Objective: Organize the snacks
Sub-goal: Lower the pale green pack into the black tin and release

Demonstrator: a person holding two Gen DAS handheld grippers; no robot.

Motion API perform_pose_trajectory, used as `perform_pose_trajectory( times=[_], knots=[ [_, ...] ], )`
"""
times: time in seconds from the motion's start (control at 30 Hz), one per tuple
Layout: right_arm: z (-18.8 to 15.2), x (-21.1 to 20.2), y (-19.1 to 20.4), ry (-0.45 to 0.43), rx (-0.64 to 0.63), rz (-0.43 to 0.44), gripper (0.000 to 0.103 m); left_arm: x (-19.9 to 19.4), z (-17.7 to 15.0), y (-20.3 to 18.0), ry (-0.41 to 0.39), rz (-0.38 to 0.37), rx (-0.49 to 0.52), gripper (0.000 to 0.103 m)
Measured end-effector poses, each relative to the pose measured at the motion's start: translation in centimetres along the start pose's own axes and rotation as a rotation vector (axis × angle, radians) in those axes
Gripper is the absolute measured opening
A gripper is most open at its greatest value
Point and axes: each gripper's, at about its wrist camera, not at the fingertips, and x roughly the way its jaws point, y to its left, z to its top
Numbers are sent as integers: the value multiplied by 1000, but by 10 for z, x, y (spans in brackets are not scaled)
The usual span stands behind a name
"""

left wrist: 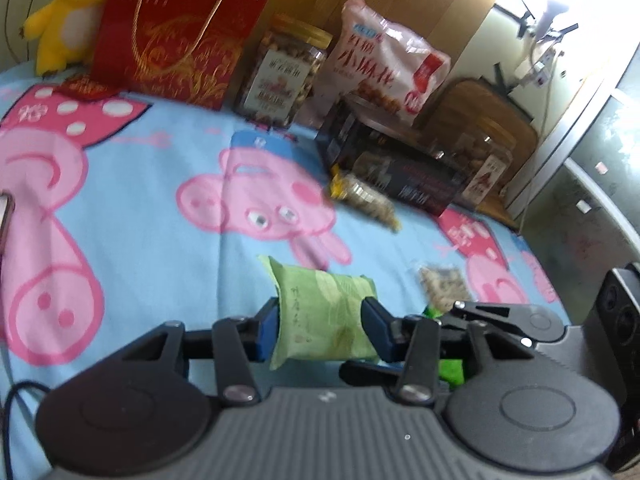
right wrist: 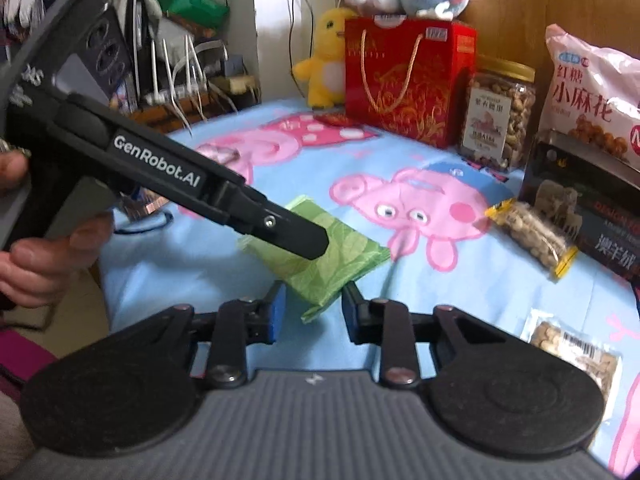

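Observation:
My left gripper (left wrist: pixel 320 322) is shut on a pale green snack packet (left wrist: pixel 324 312) and holds it over the blue cartoon-pig bedsheet (left wrist: pixel 140 200). The same packet (right wrist: pixel 320 248) shows in the right wrist view, under the left gripper's black finger (right wrist: pixel 288 232). My right gripper (right wrist: pixel 313 312) is open and empty, its jaws either side of the packet's near corner. A clear nut bag with yellow ends (right wrist: pixel 532 236) and a small nut packet (right wrist: pixel 576 356) lie on the sheet to the right.
Along the back stand a red gift bag (right wrist: pixel 404 80), a nut jar (right wrist: pixel 496 112), a pink snack bag (right wrist: pixel 592 96) and a dark box (right wrist: pixel 584 212). A yellow plush (right wrist: pixel 328 60) sits far left. A second jar (left wrist: pixel 480 160) stands behind the box.

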Motion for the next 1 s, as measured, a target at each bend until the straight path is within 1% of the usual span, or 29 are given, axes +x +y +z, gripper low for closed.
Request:
perform_pose_trajectory(
  times=[0.1,0.23,0.43,0.57,0.67,0.73,0.8,0.83,0.9,0.97,1.0],
  knots=[
    [8,-12,-9,-56,28,-7,32,-3,18,-9,-27,-42,16,43],
    [22,-24,-30,-126,45,-79,32,12,51,-35,-58,-60,88,43],
    [43,-33,-81,-185,85,-217,32,67,104,-77,-91,-71,175,43],
    [61,-30,-130,-206,155,-267,32,108,142,-91,-101,-82,170,43],
    [71,-22,-165,-211,230,-287,32,143,164,-93,-86,-65,146,44],
    [75,-11,-183,-195,264,-311,33,164,174,-92,-75,-45,143,44],
    [76,1,-196,-174,280,-328,35,182,179,-91,-66,-19,144,45],
    [75,8,-199,-166,283,-341,36,189,181,-90,-64,-2,143,47],
    [71,15,-203,-153,297,-356,37,200,182,-88,-55,33,154,47],
    [68,12,-208,-165,316,-350,37,205,179,-87,-54,49,168,47],
    [65,8,-207,-176,327,-351,37,204,177,-87,-55,51,171,49]
  ],
)
